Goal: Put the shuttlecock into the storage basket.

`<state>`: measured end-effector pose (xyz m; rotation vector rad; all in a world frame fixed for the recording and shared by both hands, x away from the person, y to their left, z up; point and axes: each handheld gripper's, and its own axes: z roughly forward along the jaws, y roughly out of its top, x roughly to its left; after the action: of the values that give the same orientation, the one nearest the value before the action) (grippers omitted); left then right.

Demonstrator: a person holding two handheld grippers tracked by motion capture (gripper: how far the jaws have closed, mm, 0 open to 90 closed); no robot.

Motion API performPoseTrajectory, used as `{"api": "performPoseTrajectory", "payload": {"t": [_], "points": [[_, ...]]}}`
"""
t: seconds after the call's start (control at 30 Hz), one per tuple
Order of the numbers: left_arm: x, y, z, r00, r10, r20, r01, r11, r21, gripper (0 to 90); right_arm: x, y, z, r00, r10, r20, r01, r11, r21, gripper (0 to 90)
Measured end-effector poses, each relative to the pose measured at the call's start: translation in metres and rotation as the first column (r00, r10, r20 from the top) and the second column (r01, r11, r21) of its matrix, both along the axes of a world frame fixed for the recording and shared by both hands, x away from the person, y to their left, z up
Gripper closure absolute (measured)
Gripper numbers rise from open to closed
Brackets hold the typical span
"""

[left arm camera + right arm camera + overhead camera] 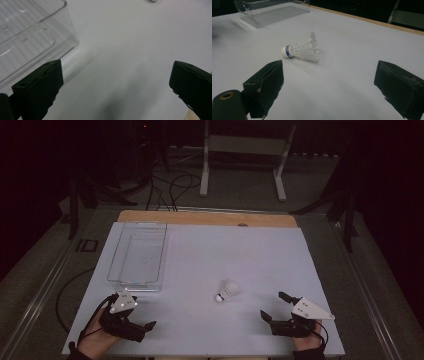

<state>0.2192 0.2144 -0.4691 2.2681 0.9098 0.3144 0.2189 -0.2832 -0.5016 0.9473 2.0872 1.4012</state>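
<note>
Right gripper (274,306) low over the near right of the table (280,255), jaws spread wide, nothing between them. Seen along its own jaws (328,82): aimed at the shuttlecock (303,48), which lies ahead of the gap, a little left of centre, clear of both pads.

Left gripper (131,312) at the near left, jaws likewise wide and empty; gap (116,82) faces bare white surface, with the near corner of the bin (37,37) just beyond the left jaw.

Shuttlecock (227,291) on its side near the middle of the table, closer to the near edge, between the two grippers and nearer the right one. Cork tip with blue band toward the near left, feather skirt flaring away. Well apart from the bin (137,257), a clear, empty tray on the left half of the table.

Handling, as judged: very light, likely to roll or skid at a nudge on the smooth cover. Skirt thin and springy, easily crushed or bent; cork firm and rounded, may slip out of flat pads. Best hold probably at the banded collar where cork meets skirt, pads closing across the axis with gentle force. Approach from above or squarely side-on, to avoid pushing it away before the jaws close.
</note>
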Motion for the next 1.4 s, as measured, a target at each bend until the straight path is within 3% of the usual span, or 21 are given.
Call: {"api": "performPoseTrajectory", "payload": {"t": [0.17, 0.3, 0.37, 0.4, 0.47, 0.63, 1.1, 1.4], "points": [[0.002, -0.003, 0.000, 0.9990, 0.006, -0.045, -0.005, 0.9998, 0.020, 0.0, 0.000, 0.001, 0.000, 1.0000, -0.001, -0.002, 0.001, 1.0000, -0.002, 9.0], [0.002, -0.010, 0.001, 0.9973, -0.002, -0.073, 0.007, 0.9978, 0.065, 0.0, 0.000, 0.001, 0.000, 1.0000, 0.003, -0.008, -0.003, 1.0000, -0.004, 9.0], [0.003, -0.012, 0.002, 0.9975, 0.001, -0.070, 0.005, 0.9964, 0.085, 0.0, 0.000, 0.001, 0.000, 1.0000, 0.003, -0.007, -0.003, 1.0000, -0.005, 9.0], [0.002, -0.015, 0.003, 0.9988, 0.001, -0.050, 0.004, 0.9952, 0.098, 0.0, 0.000, 0.002, 0.000, 1.0000, 0.003, -0.008, -0.003, 1.0000, -0.004, 9.0], [0.001, -0.016, 0.004, 0.9990, -0.003, -0.044, 0.008, 0.9949, 0.101, 0.0, 0.000, 0.002, 0.000, 1.0000, 0.003, -0.008, -0.003, 1.0000, -0.004, 9.0], [0.004, -0.025, 0.004, 0.9963, -0.017, -0.084, 0.026, 0.9949, 0.097, 0.0, 0.000, 0.001, 0.000, 1.0000, -0.001, -0.005, 0.001, 1.0000, -0.005, 9.0], [0.009, -0.038, 0.005, 0.9894, -0.005, -0.145, 0.026, 0.9885, 0.149, 0.0, 0.001, 0.002, -0.001, 0.9999, 0.004, -0.014, -0.004, 1.0000, -0.007, 9.0], [0.013, -0.046, 0.009, 0.9844, -0.014, -0.175, 0.040, 0.9884, 0.146, 0.0, 0.001, 0.002, -0.001, 0.9998, 0.006, -0.017, -0.006, 1.0000, -0.004, 9.0]]}}
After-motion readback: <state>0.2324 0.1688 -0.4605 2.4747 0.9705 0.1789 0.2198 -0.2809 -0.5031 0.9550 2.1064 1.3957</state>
